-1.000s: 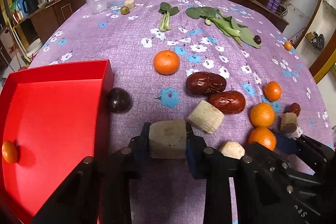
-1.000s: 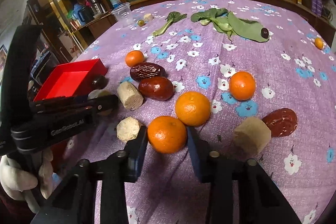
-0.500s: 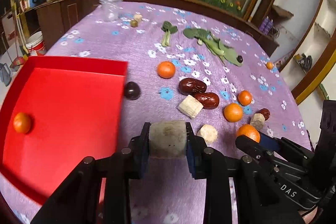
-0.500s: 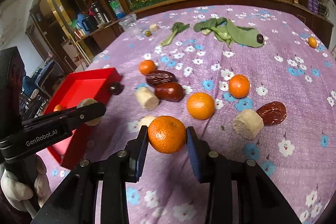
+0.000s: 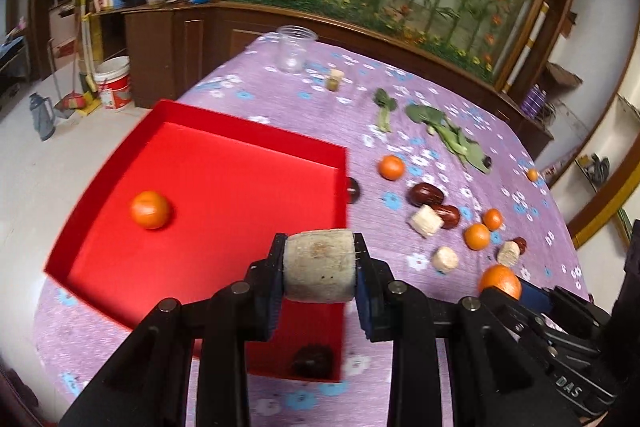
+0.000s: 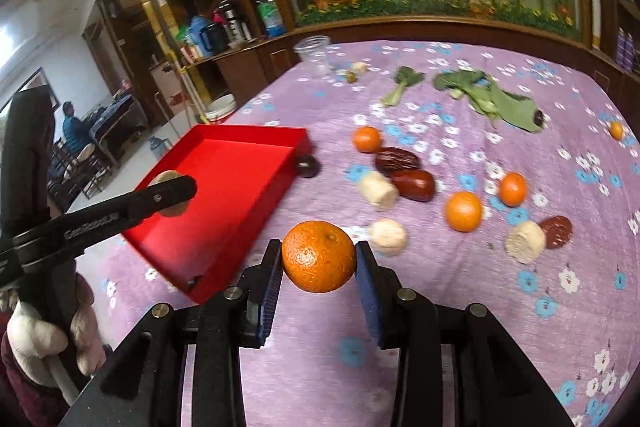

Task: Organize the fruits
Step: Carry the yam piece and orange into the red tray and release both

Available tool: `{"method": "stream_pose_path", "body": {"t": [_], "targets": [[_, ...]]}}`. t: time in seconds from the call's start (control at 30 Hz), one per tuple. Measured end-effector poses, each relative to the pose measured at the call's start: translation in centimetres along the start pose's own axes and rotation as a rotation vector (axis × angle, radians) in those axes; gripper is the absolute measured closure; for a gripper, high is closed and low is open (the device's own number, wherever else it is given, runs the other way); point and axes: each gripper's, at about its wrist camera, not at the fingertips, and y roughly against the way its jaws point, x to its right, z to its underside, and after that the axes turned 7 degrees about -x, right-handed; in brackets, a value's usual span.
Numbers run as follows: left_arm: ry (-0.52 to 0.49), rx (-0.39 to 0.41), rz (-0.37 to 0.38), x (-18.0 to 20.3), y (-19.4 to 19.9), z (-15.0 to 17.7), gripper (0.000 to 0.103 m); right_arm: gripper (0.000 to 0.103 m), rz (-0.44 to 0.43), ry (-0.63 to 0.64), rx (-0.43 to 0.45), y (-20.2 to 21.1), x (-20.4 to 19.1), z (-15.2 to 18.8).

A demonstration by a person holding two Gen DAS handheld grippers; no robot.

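My left gripper point(image 5: 319, 267) is shut on a beige cylindrical chunk point(image 5: 319, 265) and holds it in the air over the right part of the red tray point(image 5: 224, 163). One orange point(image 5: 149, 209) and a dark fruit point(image 5: 313, 361) lie in the tray. My right gripper point(image 6: 318, 259) is shut on an orange point(image 6: 318, 255), raised above the purple cloth, right of the tray point(image 6: 224, 179). The left gripper point(image 6: 172, 193) shows in the right wrist view over the tray. Several oranges point(image 6: 463, 211), red dates point(image 6: 412, 183) and beige chunks point(image 6: 378, 189) lie on the cloth.
A dark plum point(image 6: 307, 166) sits against the tray's far right corner. Green leaves point(image 6: 492, 99), a clear plastic cup point(image 6: 314, 55) and small pieces lie at the far side. The round table's edge falls to the floor left of the tray.
Both grippers have lifted their loads off the cloth and risen. The left one has moved left, over the red tray; the right one carries its orange higher and toward the tray.
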Motion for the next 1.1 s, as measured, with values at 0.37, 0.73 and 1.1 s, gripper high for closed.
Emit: {"method": "stream_pose_path", "body": {"t": [0.37, 0.73, 1.1], "targets": [[0.12, 0.039, -0.123, -6.8, 0.4, -0.1, 0.074, 0.063, -0.116, 0.073, -0.077, -4.1, -5.7, -2.1], [0.182, 0.017, -0.16, -11.0, -1.1, -0.9, 0.074, 0.063, -0.129, 0.142, -0.176, -10.4, -9.8, -3.1], [0.199, -0.011, -0.128, -11.9, -2.2, -1.1, 0.071, 0.062, -0.136, 0.16, -0.224, -13.2, -11.1, -3.4]]}}
